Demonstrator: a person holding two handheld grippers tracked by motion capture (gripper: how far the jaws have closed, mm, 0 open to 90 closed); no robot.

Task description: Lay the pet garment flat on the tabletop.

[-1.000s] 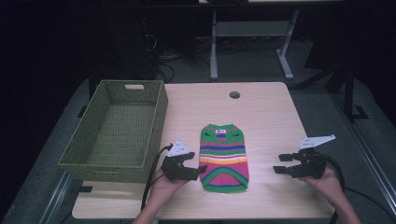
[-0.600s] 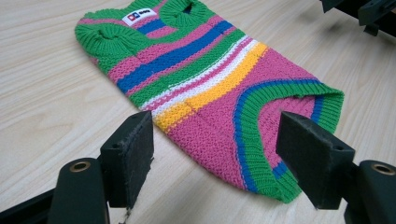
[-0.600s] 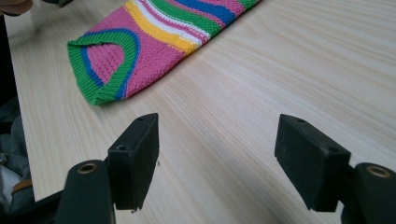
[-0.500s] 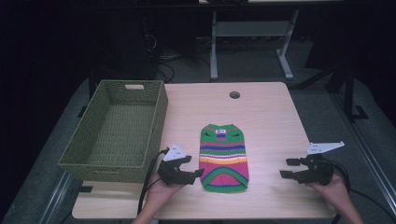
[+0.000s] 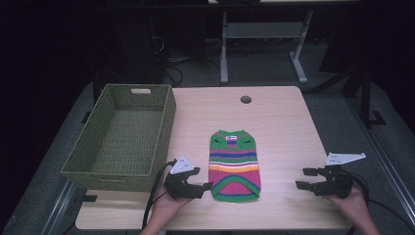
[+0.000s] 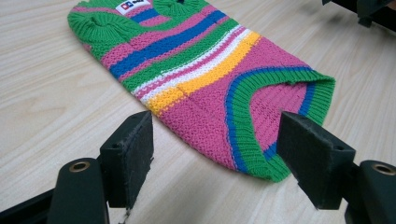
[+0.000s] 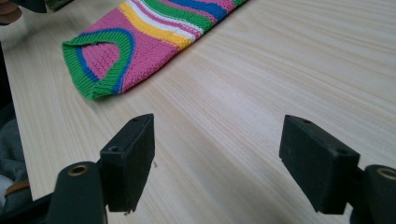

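Since the earlier frames both grippers have drawn back toward the near table edge: the right gripper (image 5: 304, 179) has slid outward and down, well clear of the sweater (image 5: 234, 165), while the left gripper (image 5: 203, 185) has dropped a little and sits just beside the hem corner. Sweater lies flat mid-table (image 5: 284, 122), neck end away from the person, hem toward them; basket (image 5: 161, 127) stands to its left, nothing in it. Left gripper view: jaws wide apart, hem corner (image 6: 261, 163) lies between and just ahead of them, not yet touched. Right gripper view: jaws also wide apart, bare table between them, sweater (image 7: 116, 65) off to the upper left and well away. Judged step: approach before a grasp, probably to fold the sweater or lift it toward the basket. Next move, as I read it: left gripper eases forward and low so one jaw slips under the hem ribbing, then closes; right gripper must travel inward to the opposite hem corner first. Risk: pinching only the top knit layer.
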